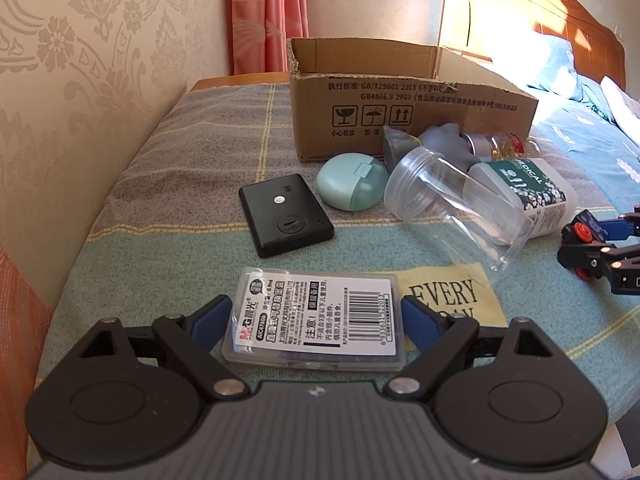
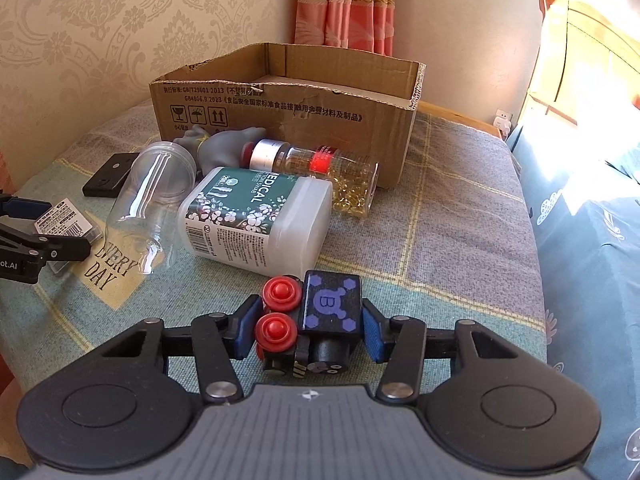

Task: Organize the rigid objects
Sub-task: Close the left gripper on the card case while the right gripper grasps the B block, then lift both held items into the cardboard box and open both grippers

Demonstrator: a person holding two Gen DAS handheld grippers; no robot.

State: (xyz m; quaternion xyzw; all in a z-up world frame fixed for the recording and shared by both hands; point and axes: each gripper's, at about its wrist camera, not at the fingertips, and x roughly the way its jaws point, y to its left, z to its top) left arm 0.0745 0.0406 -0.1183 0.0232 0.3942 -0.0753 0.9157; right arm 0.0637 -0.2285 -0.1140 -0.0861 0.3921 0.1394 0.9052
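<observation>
A clear flat plastic case (image 1: 316, 316) with a barcode label lies on the bedspread. My left gripper (image 1: 316, 308) straddles it, its blue pads (image 1: 418, 318) touching the case's two short ends. My right gripper (image 2: 308, 330) is shut on a small black toy (image 2: 330, 308) with red knobs and a purple "B" cube face. Further back lie a black flat device (image 1: 286, 214), a mint round case (image 1: 352, 180), a clear jar (image 1: 452, 204) on its side, a white medical swab box (image 2: 256, 216) and a bottle of yellow capsules (image 2: 340, 176).
An open cardboard box (image 2: 280, 120) stands at the back of the bed by the wall and a pink curtain. A grey soft item (image 2: 224, 146) leans against its front. A blue quilt (image 2: 592, 260) covers the right side; bare bedspread lies right of the toy.
</observation>
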